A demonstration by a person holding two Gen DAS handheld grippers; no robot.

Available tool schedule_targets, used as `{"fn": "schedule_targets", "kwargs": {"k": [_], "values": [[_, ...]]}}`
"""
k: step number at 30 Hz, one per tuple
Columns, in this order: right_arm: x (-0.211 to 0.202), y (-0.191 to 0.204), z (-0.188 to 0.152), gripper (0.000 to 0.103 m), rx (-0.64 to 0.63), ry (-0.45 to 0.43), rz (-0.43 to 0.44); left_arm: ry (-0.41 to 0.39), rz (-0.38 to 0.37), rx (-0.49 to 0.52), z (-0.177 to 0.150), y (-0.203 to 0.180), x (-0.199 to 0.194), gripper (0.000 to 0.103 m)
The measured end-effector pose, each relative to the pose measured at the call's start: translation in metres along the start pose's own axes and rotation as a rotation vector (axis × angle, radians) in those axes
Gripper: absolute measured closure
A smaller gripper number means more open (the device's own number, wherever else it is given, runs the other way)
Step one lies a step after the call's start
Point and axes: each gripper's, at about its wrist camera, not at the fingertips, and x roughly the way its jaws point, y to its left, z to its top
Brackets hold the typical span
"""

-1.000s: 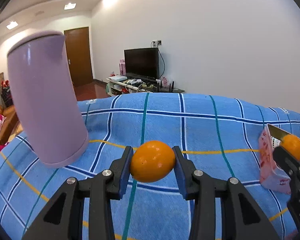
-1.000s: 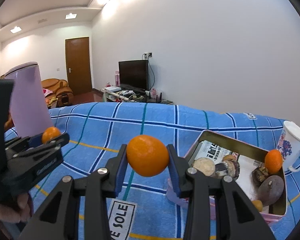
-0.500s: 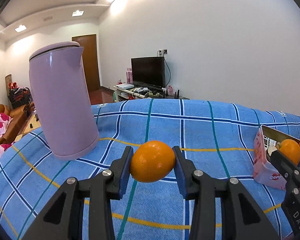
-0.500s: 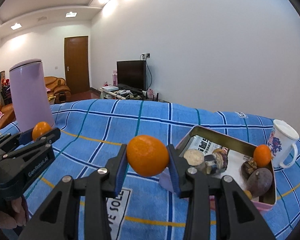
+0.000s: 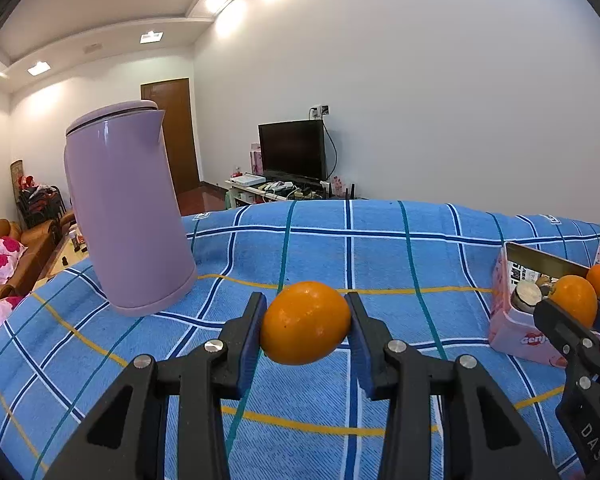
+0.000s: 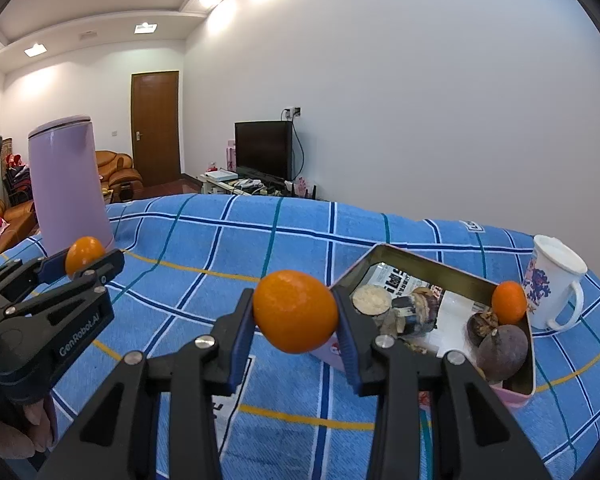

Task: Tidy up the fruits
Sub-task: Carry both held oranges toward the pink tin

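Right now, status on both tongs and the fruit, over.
Left tongs shut on an orange. Right tongs shut on a second orange. Tin just ahead of right tongs, open, one orange inside. Nothing in the way.

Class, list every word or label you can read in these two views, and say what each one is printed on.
"GenRobot.AI": side of the left gripper.
"DAS", cut off: side of the right gripper.
"Genj", cut off: pink tin.
Newsprint in the tin, cloth print, cloth tag: unreadable.
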Motion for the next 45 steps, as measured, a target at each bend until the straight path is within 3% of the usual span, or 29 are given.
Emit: {"fn": "schedule_targets", "kwargs": {"k": [26,45], "values": [[-0.024,-0.023,-0.010,0.062,-0.031,-0.013,-0.004,-0.002,-0.030,0.068,-0.006,-0.027,-0.013,0.061],[-0.030,-0.055,-0.011,0.062,-0.016,-0.034,-0.056,0.052,-0.118,0.068,-0.003,-0.060,-0.012,0.061]]}}
